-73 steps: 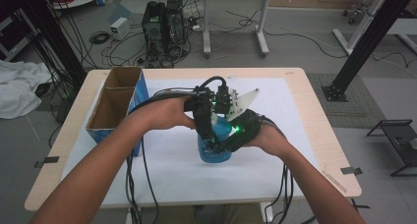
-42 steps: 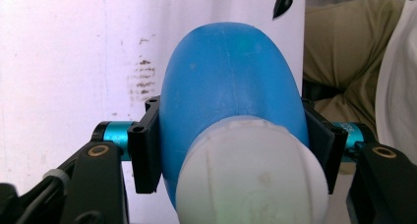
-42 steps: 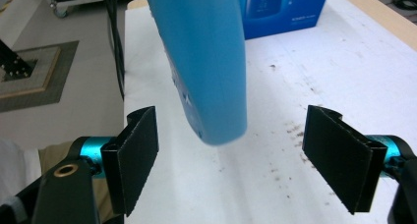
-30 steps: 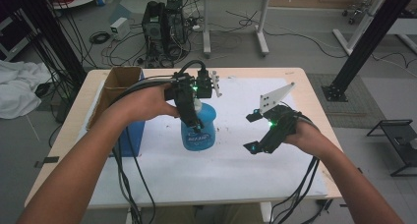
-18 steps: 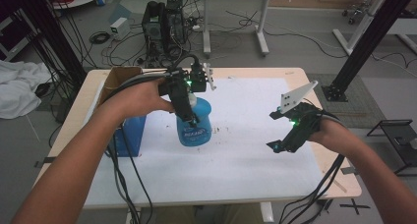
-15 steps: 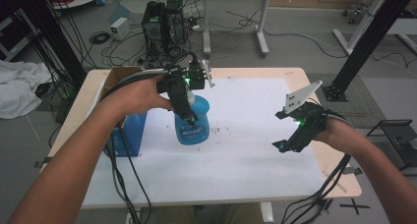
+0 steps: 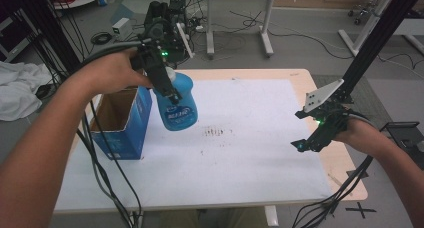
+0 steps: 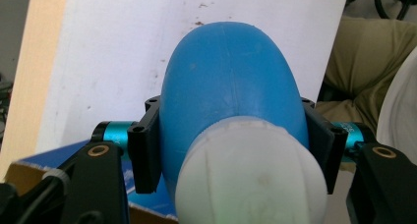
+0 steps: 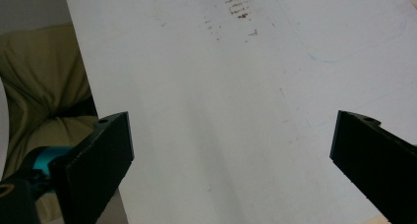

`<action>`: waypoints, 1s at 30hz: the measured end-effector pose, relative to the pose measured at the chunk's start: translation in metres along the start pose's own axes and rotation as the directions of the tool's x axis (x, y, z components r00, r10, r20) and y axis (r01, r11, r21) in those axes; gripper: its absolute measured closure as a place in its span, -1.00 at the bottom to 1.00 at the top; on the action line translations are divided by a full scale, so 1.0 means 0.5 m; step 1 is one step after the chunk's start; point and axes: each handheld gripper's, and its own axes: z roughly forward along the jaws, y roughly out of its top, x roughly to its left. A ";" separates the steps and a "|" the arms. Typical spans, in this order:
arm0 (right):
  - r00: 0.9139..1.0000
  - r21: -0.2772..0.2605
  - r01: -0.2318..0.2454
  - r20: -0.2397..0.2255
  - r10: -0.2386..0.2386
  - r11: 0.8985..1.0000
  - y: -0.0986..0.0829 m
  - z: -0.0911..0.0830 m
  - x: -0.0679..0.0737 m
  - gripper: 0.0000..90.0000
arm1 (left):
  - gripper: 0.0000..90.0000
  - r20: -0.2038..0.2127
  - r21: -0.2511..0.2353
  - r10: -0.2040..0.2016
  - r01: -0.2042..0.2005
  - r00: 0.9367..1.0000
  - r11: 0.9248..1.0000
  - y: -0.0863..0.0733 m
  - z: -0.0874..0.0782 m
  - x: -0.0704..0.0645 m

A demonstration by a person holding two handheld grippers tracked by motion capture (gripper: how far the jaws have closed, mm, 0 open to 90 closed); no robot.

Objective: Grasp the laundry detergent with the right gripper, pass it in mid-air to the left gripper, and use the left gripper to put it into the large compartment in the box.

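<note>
A blue plastic bottle (image 7: 176,104) with a white cap hangs in the air beside the open blue cardboard box (image 7: 120,119). My left gripper (image 7: 162,83) is shut on the bottle's upper part; in the left gripper view both black jaws press the blue bottle (image 8: 231,81) just behind its white cap (image 8: 251,177). My right gripper (image 7: 311,138) is over the table's right side, open, with nothing between its jaws. In the right gripper view its jaws stand wide apart over the white mat (image 9: 206,86).
A white mat (image 7: 240,158) with a brown smudge (image 7: 215,132) covers the wooden table (image 7: 300,80). The box stands at the mat's left edge, open at the top. Cables hang from both grippers over the table's front edge. Desks and equipment stand on the floor behind.
My left gripper has lifted the bottle and carried it left toward the box. My right gripper let go of it, opened and drew away to the table's right side.
</note>
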 end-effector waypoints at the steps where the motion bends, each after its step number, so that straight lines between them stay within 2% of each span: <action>1: 1.000 0.001 -0.004 0.001 0.004 1.000 -0.001 0.000 -0.001 -0.96 | -0.17 -0.005 -0.004 -0.016 0.016 1.000 1.000 -0.007 -0.007 0.005; 2: 1.000 0.002 -0.002 -0.003 0.002 1.000 -0.001 0.001 -0.002 -0.96 | -0.17 -0.007 0.011 -0.004 0.004 1.000 1.000 -0.014 -0.016 0.013; 6: 1.000 0.022 -0.004 0.000 0.004 1.000 -0.002 -0.003 -0.006 -0.96 | -0.17 -0.017 -0.010 -0.062 0.062 0.998 0.998 -0.046 -0.044 0.030; 7: 1.000 0.014 -0.009 0.000 0.009 1.000 -0.003 -0.002 -0.007 -0.96 | -0.17 -0.020 -0.005 -0.064 0.064 0.998 0.998 -0.054 -0.053 0.036; 9: 1.000 0.015 -0.009 0.000 0.009 1.000 -0.003 -0.005 -0.012 -0.96 | -0.17 -0.030 -0.025 -0.101 0.100 0.994 0.995 -0.074 -0.070 0.045; 12: 1.000 0.017 -0.016 0.004 0.016 1.000 -0.001 -0.007 -0.014 -0.96 | -0.17 -0.044 -0.026 -0.118 0.117 0.992 0.993 -0.095 -0.094 0.058; 13: 1.000 0.013 -0.015 0.003 0.015 1.000 0.000 -0.006 -0.014 -0.96 | -0.17 -0.049 -0.038 -0.139 0.137 0.989 0.990 -0.103 -0.100 0.059; 19: 1.000 0.016 -0.010 0.000 0.010 1.000 0.003 -0.003 -0.015 -0.96 | -0.17 -0.080 -0.046 -0.205 0.201 0.976 0.978 -0.147 -0.127 0.081; 23: 1.000 0.013 -0.013 0.003 0.013 1.000 0.003 -0.005 -0.015 -0.96 | -0.17 -0.091 -0.041 -0.230 0.227 0.969 0.973 -0.170 -0.137 0.093; 30: 1.000 0.013 -0.019 0.003 0.019 1.000 0.004 -0.004 -0.015 -0.96 | -0.17 -0.109 -0.056 -0.282 0.277 0.953 0.959 -0.206 -0.145 0.116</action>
